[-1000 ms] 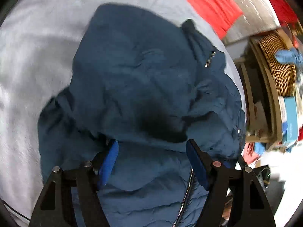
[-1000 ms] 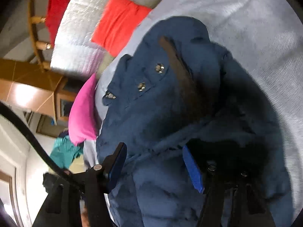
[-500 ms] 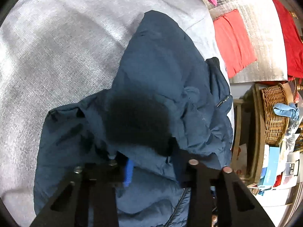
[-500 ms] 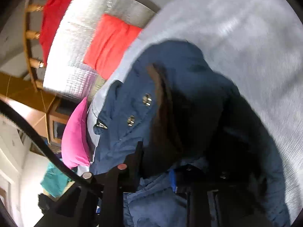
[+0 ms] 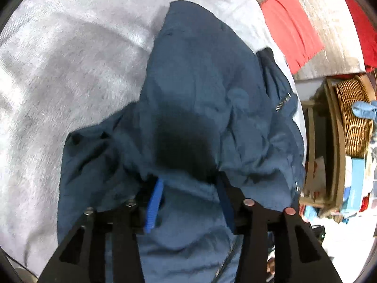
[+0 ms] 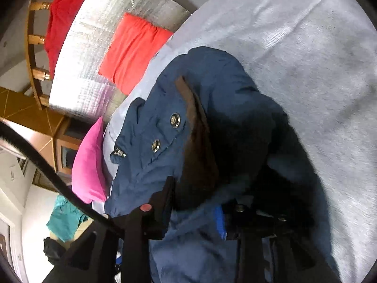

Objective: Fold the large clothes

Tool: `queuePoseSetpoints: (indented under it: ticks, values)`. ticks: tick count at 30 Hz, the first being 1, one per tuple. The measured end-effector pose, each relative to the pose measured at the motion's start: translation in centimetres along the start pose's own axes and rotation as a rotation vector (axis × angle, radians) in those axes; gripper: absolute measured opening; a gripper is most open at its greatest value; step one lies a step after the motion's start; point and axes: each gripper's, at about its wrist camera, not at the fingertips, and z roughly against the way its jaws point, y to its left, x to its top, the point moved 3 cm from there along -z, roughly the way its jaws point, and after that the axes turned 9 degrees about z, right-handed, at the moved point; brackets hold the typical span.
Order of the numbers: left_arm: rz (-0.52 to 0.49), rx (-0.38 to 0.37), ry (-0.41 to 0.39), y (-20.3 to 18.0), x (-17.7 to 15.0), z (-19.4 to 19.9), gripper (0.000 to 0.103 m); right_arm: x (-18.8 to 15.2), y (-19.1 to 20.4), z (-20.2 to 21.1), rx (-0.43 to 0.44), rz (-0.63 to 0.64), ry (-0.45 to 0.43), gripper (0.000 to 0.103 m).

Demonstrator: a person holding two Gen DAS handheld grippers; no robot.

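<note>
A large dark blue padded jacket [image 5: 207, 89] lies on a grey bed cover [image 5: 70, 59]. It has a zip, snap buttons [image 6: 175, 119] and a brown lining strip [image 6: 195, 127]. My left gripper [image 5: 188, 184] is shut on a thick fold of the jacket, near its front zip. My right gripper [image 6: 195, 195] is shut on another fold of the jacket [image 6: 223, 89], beside the brown lining. Both sets of fingertips are partly buried in the fabric.
A red cloth [image 5: 289, 23] lies on a silver quilted mat [image 6: 99, 47] beyond the bed. A pink pillow [image 6: 88, 162] sits at the bed's edge. A wicker basket [image 5: 353, 118] and shelves stand to the right. A teal cloth [image 6: 63, 219] lies on the floor.
Both grippers were open around jacket folds and have closed on them. The views have pulled back and up a little, lifting the gripped fabric.
</note>
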Motion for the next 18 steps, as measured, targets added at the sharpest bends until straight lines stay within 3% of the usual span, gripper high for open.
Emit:
queuePoseSetpoints:
  ticks: [4, 9, 11, 13, 15, 18]
  values:
    - [-0.092, -0.093, 0.024, -1.3, -1.4, 2.9, 0.048, -0.7, -0.4, 3.1, 0.018, 0.023, 0.010, 0.034]
    - [-0.199, -0.063, -0.152, -2.8, -1.6, 6.0, 0.057, -0.7, 1.9, 6.0, 0.062, 0.104, -0.029, 0.036]
    - [-0.230, 0.021, -0.261, -2.9, -1.1, 6.4, 0.059, -0.6, 3.7, 6.1, 0.078, 0.162, -0.034, 0.036]
    - [-0.247, 0.076, -0.313, -2.6, -0.7, 5.9, 0.059, -0.5, 5.2, 5.3, 0.083, 0.197, -0.025, 0.036]
    - [-0.267, 0.116, -0.329, -2.6, 0.0, 4.8, 0.059, -0.5, 6.2, 3.8, 0.089, 0.210, -0.006, 0.036]
    - [-0.243, 0.150, -0.287, -2.5, 0.9, 2.4, 0.059, -0.7, 7.1, 1.0, 0.097, 0.223, 0.029, 0.036]
